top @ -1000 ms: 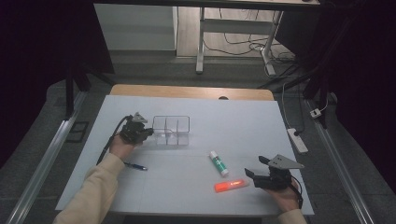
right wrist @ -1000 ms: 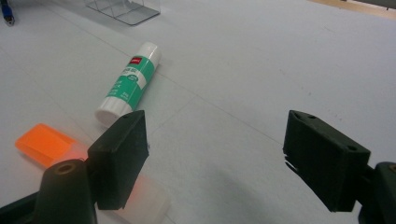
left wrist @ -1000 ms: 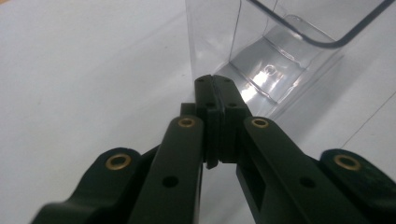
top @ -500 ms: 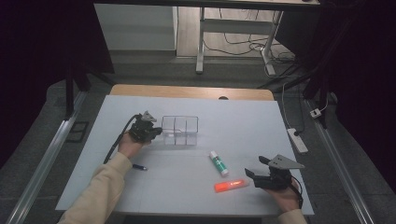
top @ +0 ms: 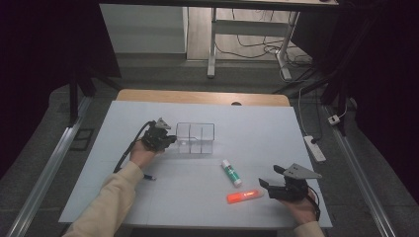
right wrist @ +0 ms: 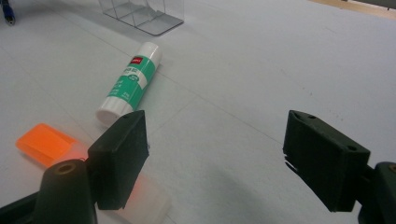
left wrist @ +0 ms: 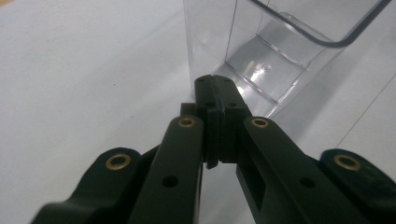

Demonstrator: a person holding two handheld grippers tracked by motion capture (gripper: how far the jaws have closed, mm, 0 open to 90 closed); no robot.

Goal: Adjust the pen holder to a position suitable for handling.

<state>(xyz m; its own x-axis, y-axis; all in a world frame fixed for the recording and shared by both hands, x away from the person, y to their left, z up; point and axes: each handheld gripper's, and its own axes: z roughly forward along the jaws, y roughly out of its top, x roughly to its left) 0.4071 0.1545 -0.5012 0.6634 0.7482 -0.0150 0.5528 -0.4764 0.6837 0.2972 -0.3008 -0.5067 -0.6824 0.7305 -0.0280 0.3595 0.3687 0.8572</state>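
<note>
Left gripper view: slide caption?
Shut left tool pressed against the clear organizer's corner on the white table.

The high view is dim: only the pale tabletop (top: 197, 187) catches light, while the upper left and right of the frame sink into black (the floor barely reads). The orange highlighter (top: 244, 196) glows, overexposed. In the left gripper view glare flashes inside the clear organizer (left wrist: 261, 65), and the near jaws are soft.

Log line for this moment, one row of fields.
left gripper: shut, at clear organizer | right gripper: open, empty | orange highlighter: by right gripper | glue stick: lying flat
</note>
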